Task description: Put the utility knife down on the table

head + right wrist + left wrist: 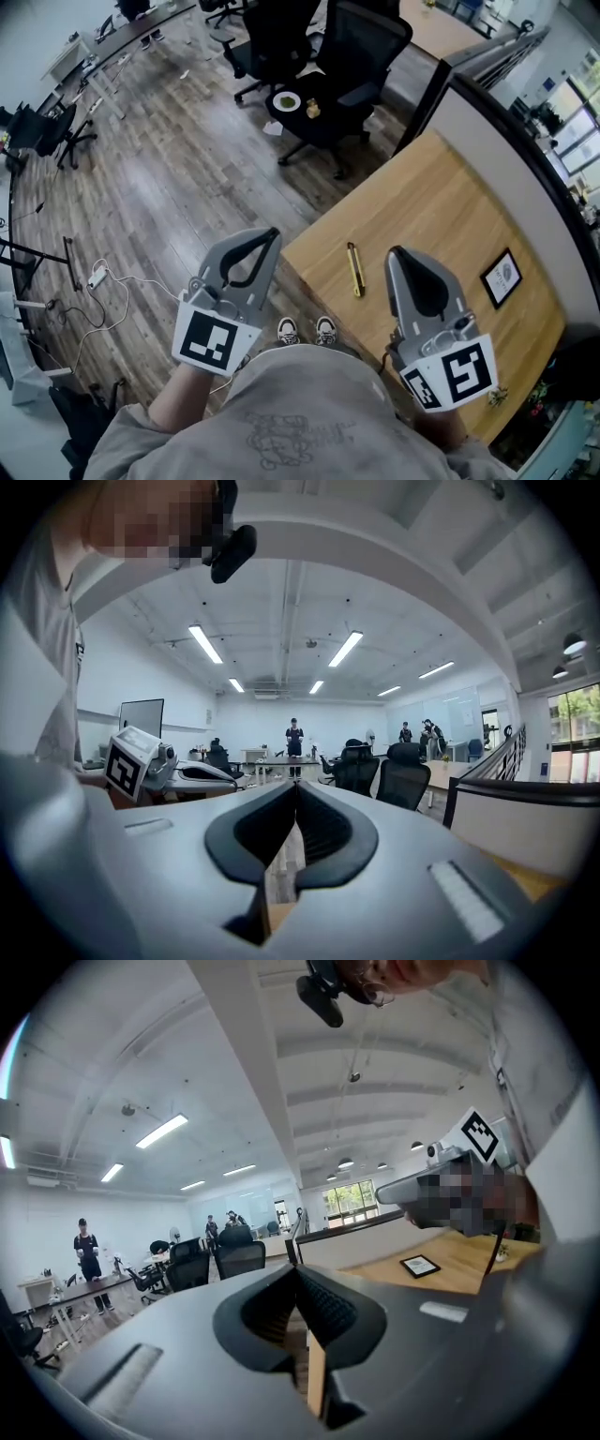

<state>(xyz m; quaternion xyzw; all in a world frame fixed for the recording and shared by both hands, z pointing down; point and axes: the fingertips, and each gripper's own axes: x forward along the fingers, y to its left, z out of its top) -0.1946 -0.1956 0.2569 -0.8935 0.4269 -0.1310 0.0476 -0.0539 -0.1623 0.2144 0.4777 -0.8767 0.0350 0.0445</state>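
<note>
The utility knife (pixel 354 269), slim and yellow, lies flat on the wooden table (pixel 441 206) near its left edge, with nothing touching it. My left gripper (pixel 273 233) is held up over the floor to the left of the table, jaws shut and empty. My right gripper (pixel 394 251) hangs above the table just right of the knife, also shut with nothing in it. In the left gripper view the left gripper (pixel 296 1269) points level across the office with its tips meeting. The right gripper (pixel 294 786) in its own view shows the same.
A small black-framed card (pixel 502 277) lies on the table at the right. A grey partition wall (pixel 506 131) runs along the table's far side. Black office chairs (pixel 352 56) stand beyond, one with a plate (pixel 287 101). Cables (pixel 103 281) trail on the wood floor.
</note>
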